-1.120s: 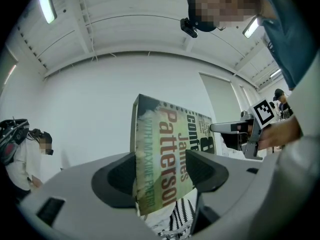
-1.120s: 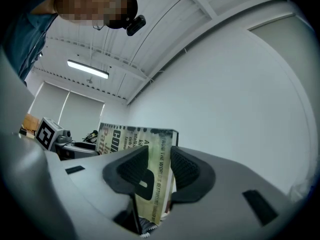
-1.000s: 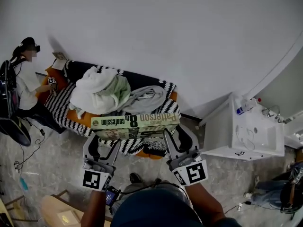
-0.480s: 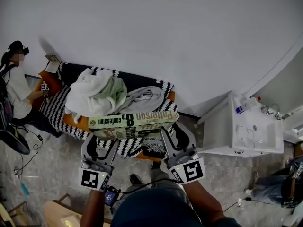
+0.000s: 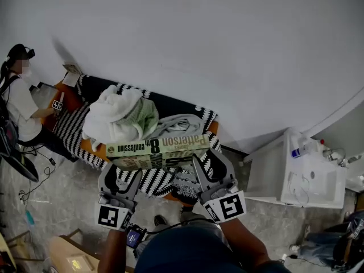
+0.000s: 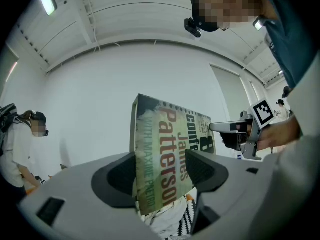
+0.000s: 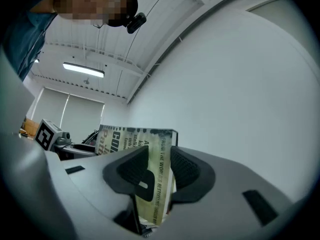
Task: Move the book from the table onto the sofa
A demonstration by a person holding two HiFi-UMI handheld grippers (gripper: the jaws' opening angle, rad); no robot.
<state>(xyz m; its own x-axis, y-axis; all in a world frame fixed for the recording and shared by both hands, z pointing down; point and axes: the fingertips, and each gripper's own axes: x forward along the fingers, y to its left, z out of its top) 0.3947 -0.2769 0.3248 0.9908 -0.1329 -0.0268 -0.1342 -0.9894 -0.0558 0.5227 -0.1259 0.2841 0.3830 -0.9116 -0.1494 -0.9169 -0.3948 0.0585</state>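
Both tongs are clamped on the book [image 5: 159, 147], and you're carrying it between them. It's level, long edge across, with the printed spine turned up to the head view.

- Left tongs [image 5: 122, 172]: on the book's left end. The jaws stand wide. In the left gripper view the spine sits at a skew between the pads, with one pad against each side.
- Right tongs [image 5: 210, 164]: on the book's right end. The jaws are about half as wide, pinching straight across the book's thickness. In the right gripper view both pads are flat on the covers.
- Each gripper view shows the other tongs at the far end of the book.

Book position: it's in the air, carried only by the tongs. In the head view it lies over the sofa's [image 5: 71, 127] front edge, across the black-and-white striped cover. I can't tell how high above the seat it is.

On the sofa behind the book there's a heap of white and pale green cloth [image 5: 116, 115], with a grey garment [image 5: 179, 124] beside it to the right.

A person [image 5: 20, 104] is at the sofa's far left end. A white cabinet [image 5: 296, 178] stands well apart to the right, on the floor [image 5: 62, 192].
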